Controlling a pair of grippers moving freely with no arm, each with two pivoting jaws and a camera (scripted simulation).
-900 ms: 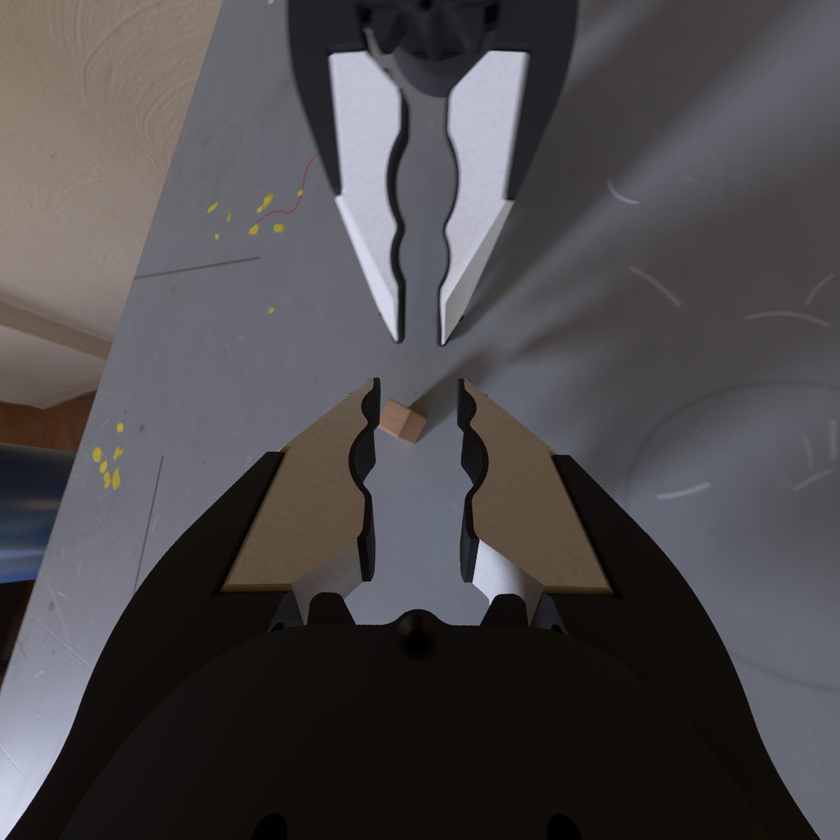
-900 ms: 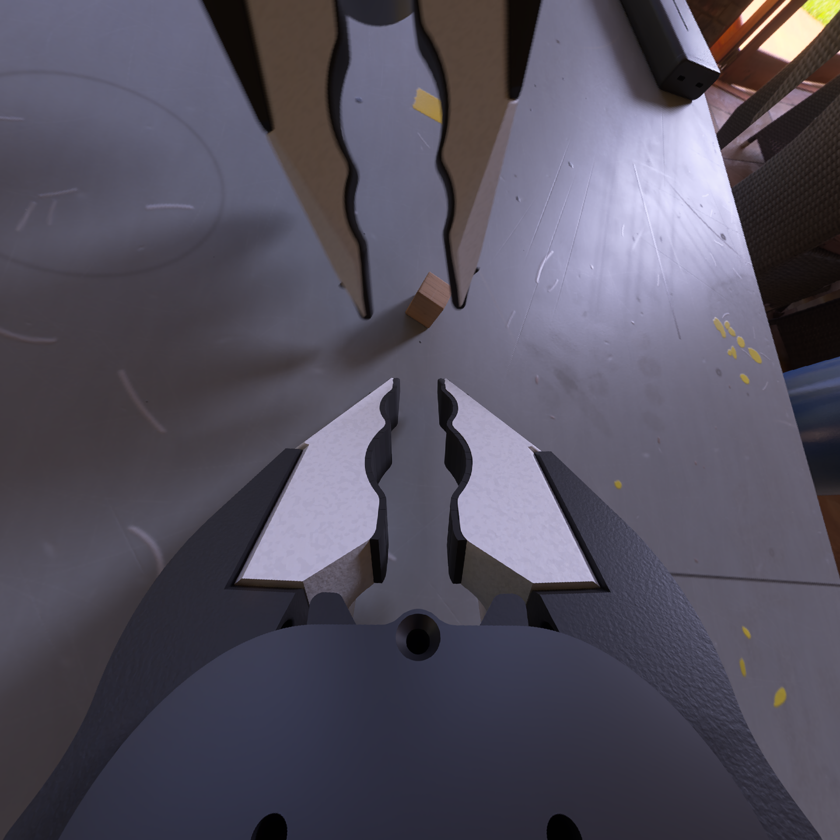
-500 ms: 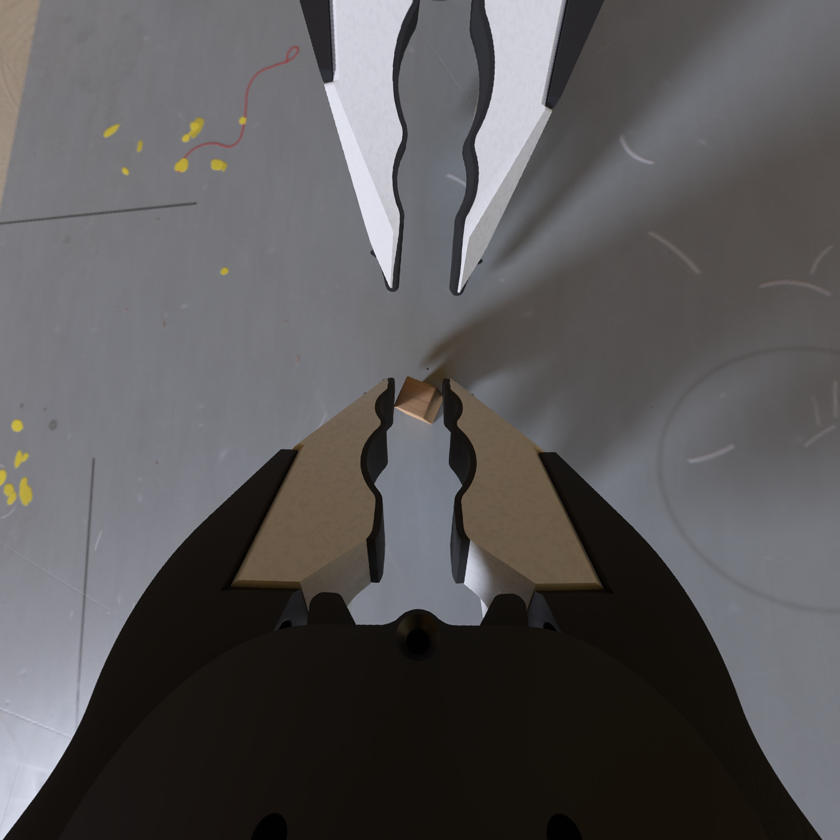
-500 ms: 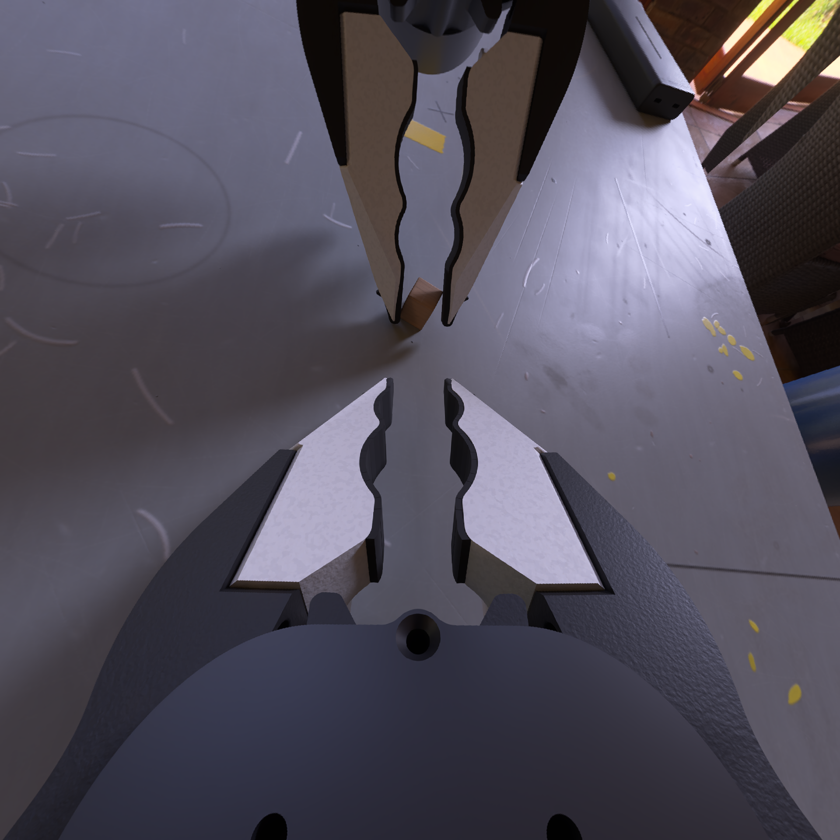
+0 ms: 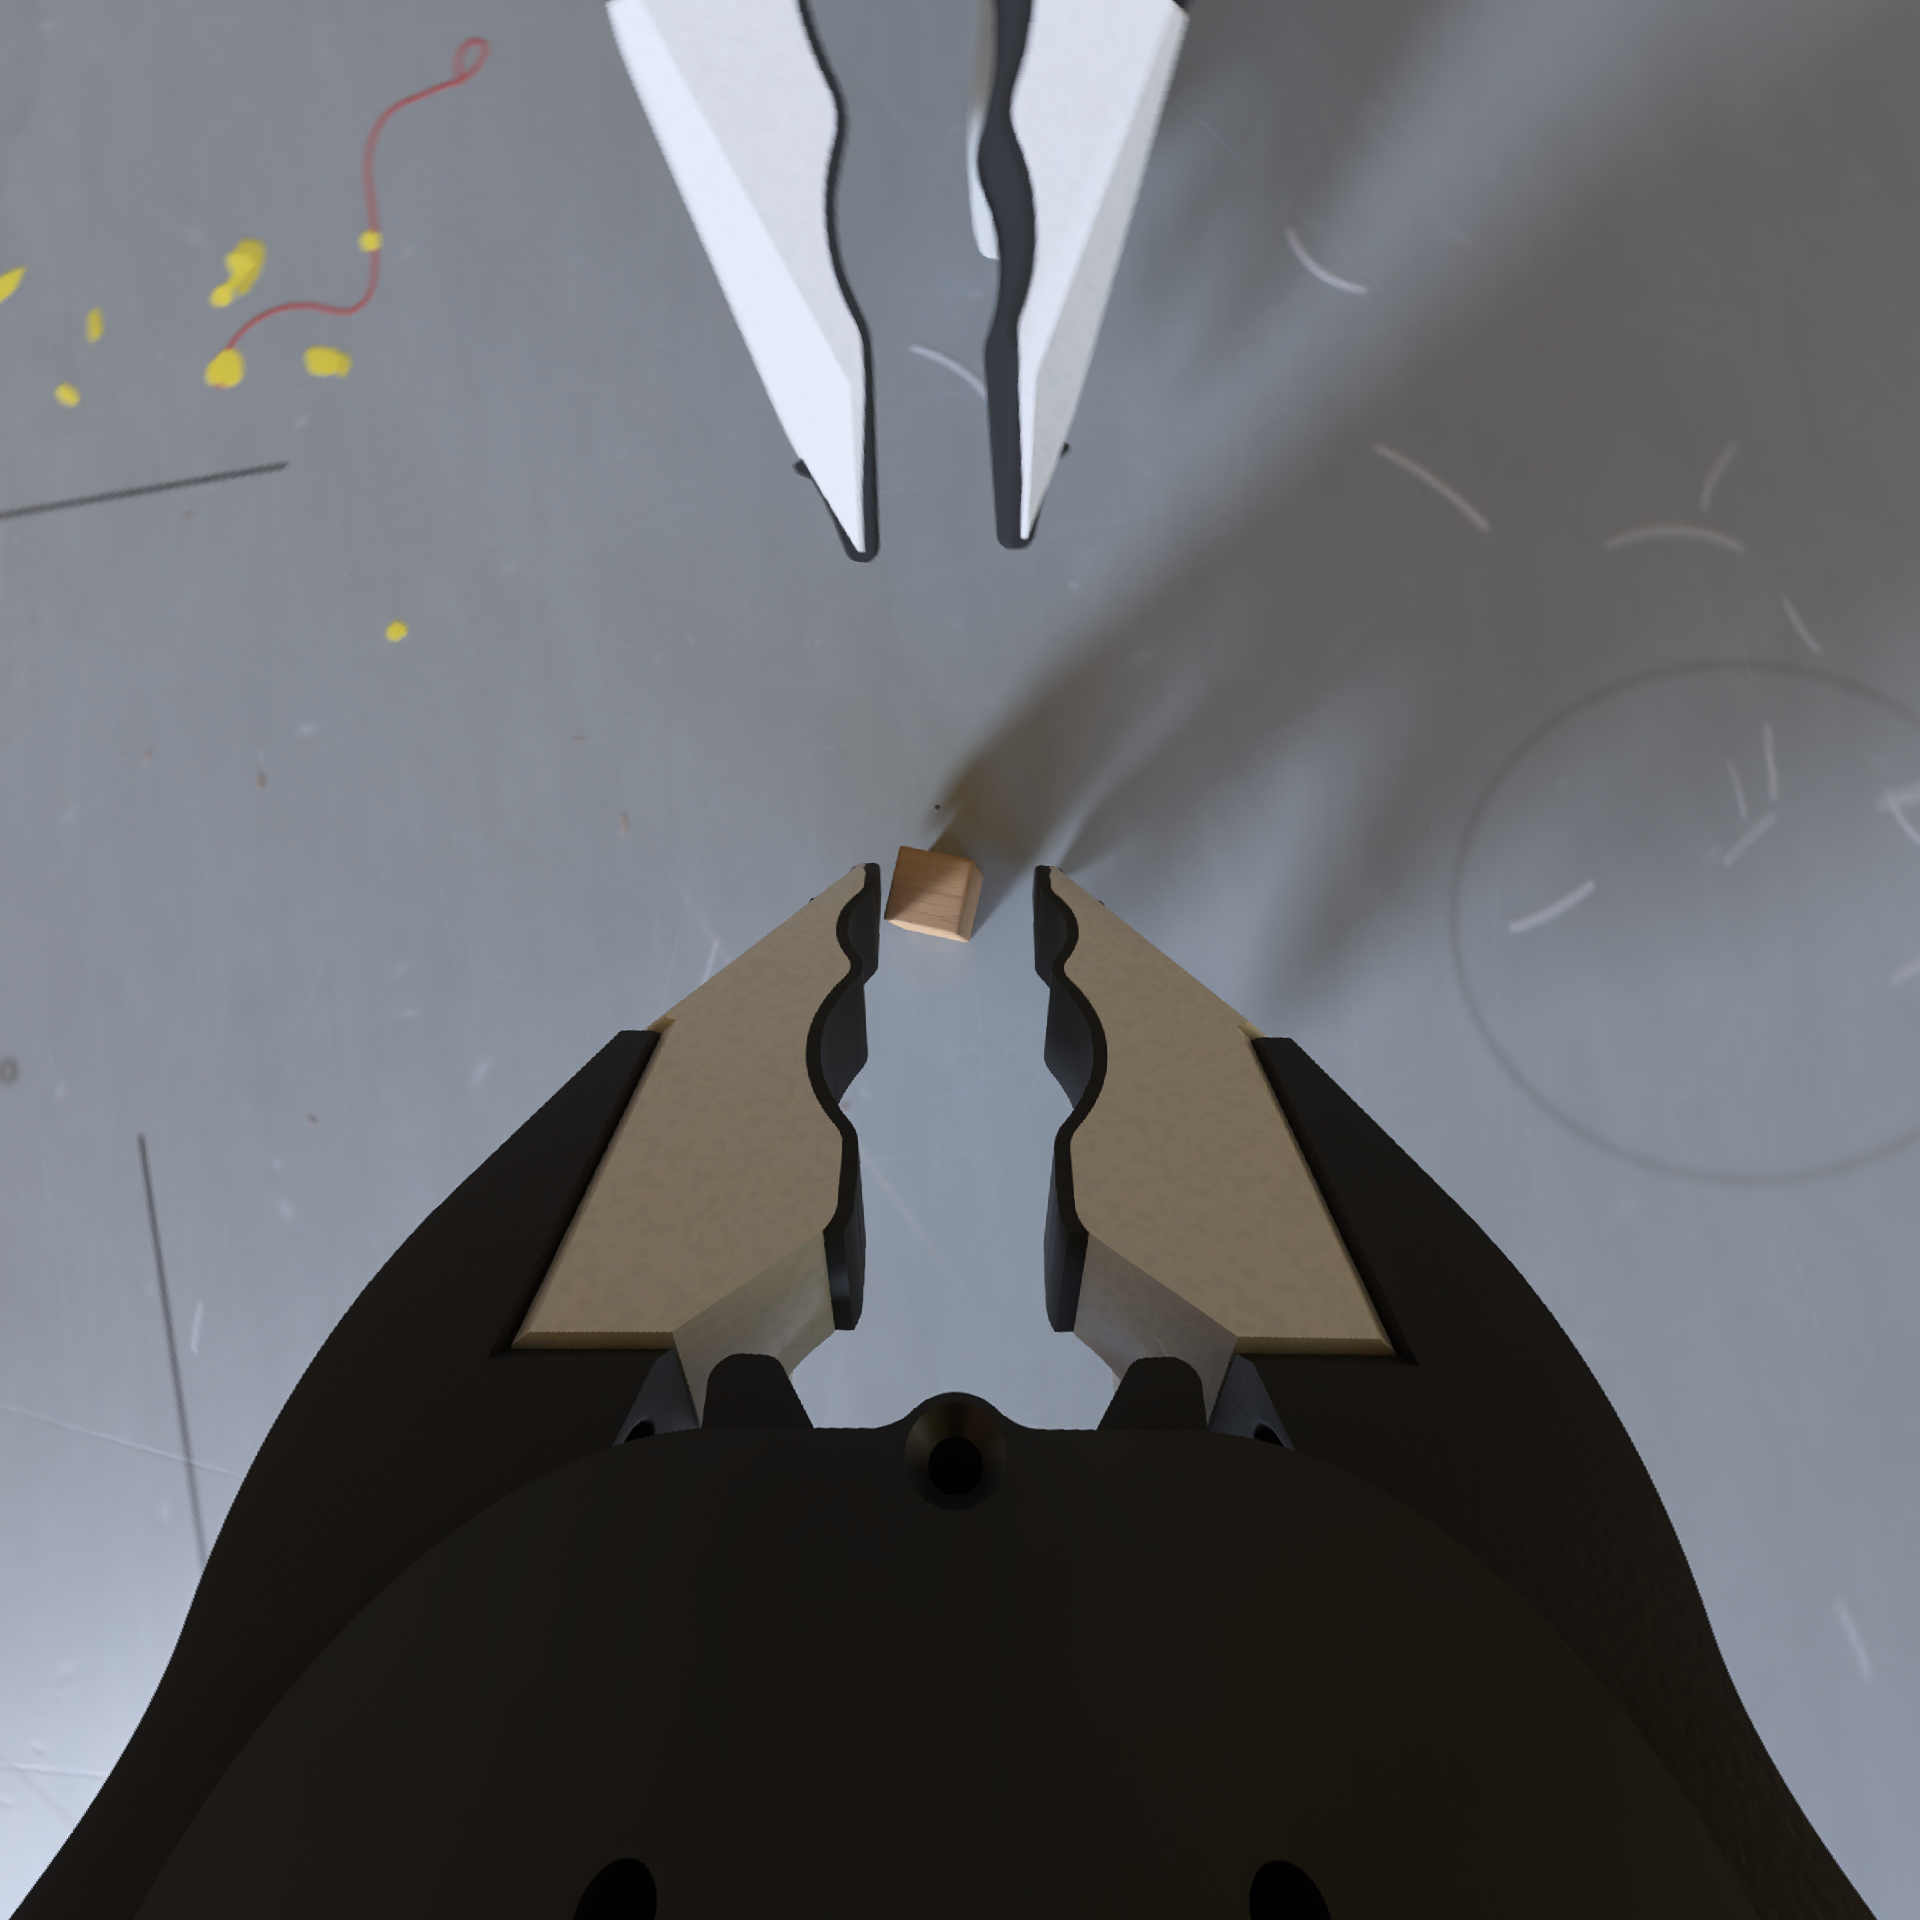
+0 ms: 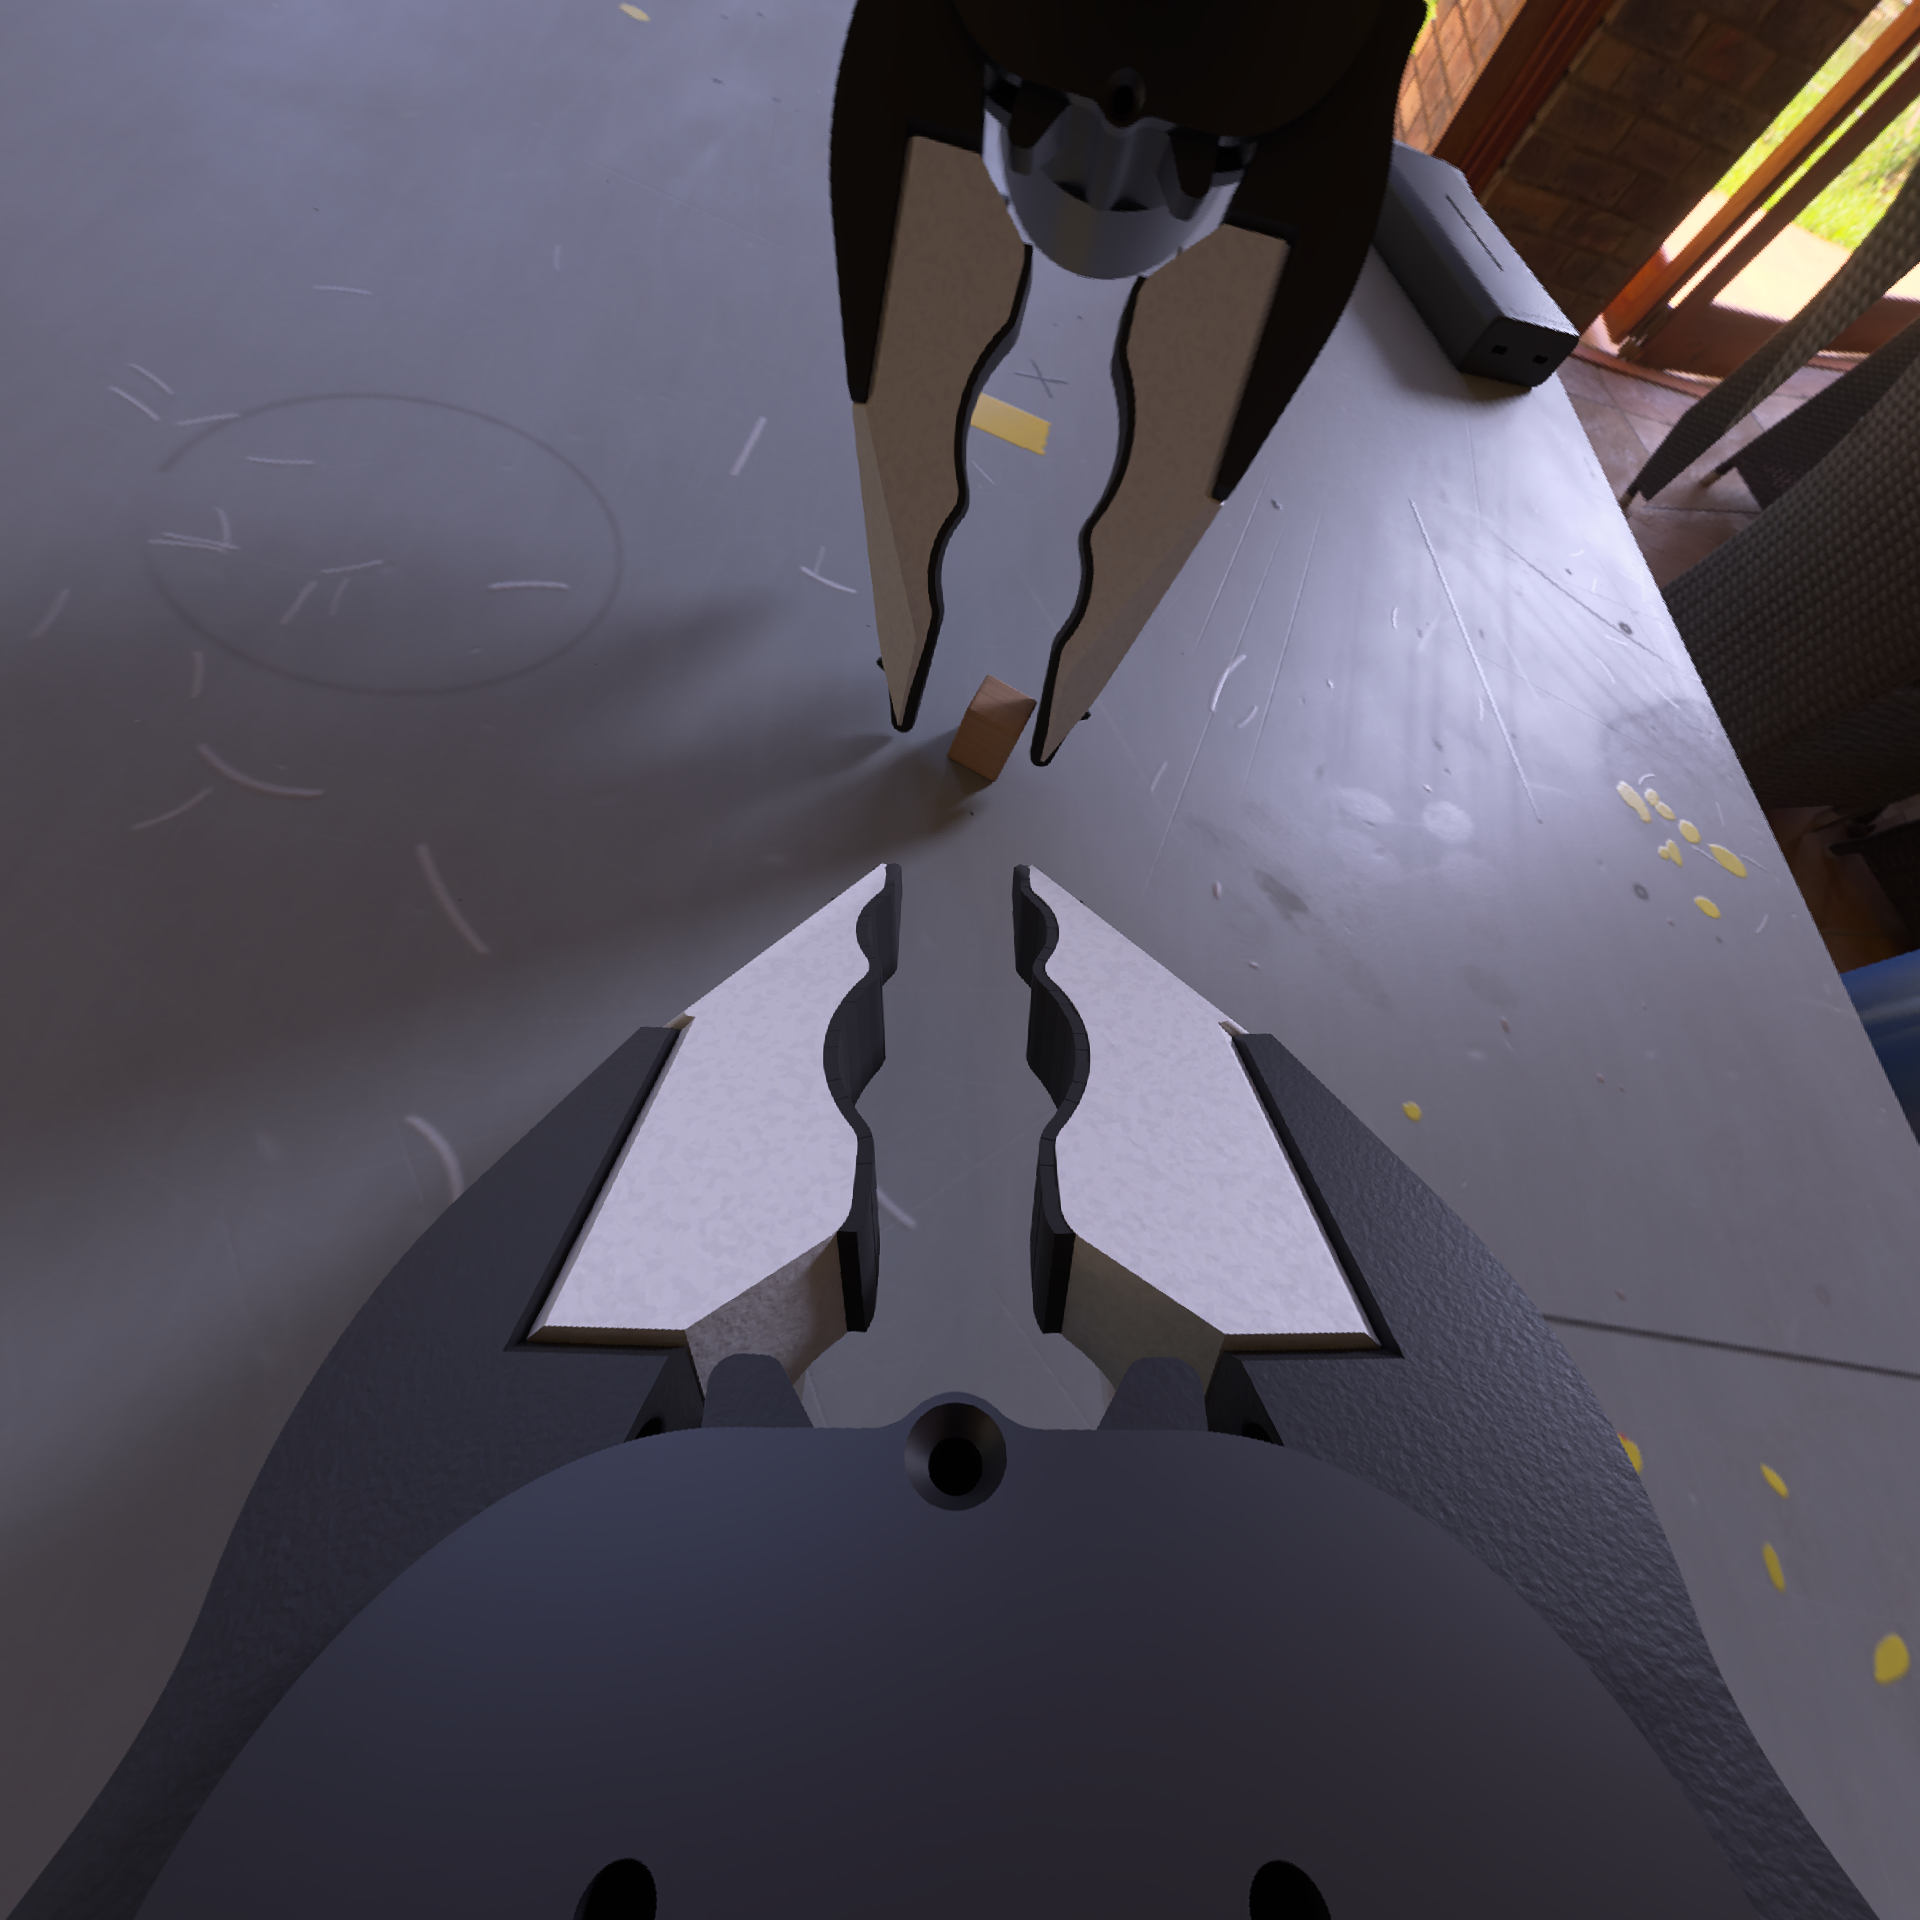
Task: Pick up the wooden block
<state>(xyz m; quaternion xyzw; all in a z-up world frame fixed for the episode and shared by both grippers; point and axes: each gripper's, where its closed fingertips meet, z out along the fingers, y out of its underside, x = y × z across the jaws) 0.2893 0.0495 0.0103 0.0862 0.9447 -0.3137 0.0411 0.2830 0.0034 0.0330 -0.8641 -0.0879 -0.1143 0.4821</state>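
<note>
A: Pictured on a scuffed grey tabletop (image 5: 436,831): small wooden block (image 5: 933,894), resting flat, just off the tips of the left gripper (image 5: 951,883).

B: Seen between the tan fingers (image 5: 748,1091)?

A: At their very tips, yes. Close against one tan fingertip, clear of the other. Fingers parted moderately, gripping nothing.

B: And from the opposite camera?

A: Same block (image 6: 992,725) on the tabletop (image 6: 1351,883), framed by the tan-fingered left gripper (image 6: 966,732) pointing steeply down at it. Small gap visible on one side of the block; contact on the other side hard to judge.

B: Right gripper?

A: Right gripper (image 6: 956,883), white fingers (image 6: 748,1143) on a dark grey body, parted narrowly, empty. Well short of the block, tips apart from it. Visible too from the left camera as white fingers (image 5: 769,260) reaching down from the top edge, right gripper (image 5: 935,540) facing the left one across the block.

B: Surroundings?

A: Yellow paint flecks (image 5: 239,281) and a thin red squiggle (image 5: 369,197) to one side, a faint drawn circle (image 5: 1704,925) to the other. Dark rectangular box (image 6: 1465,281) at the far tabletop edge, a yellow strip of tape (image 6: 1013,421) behind the left gripper.
</note>
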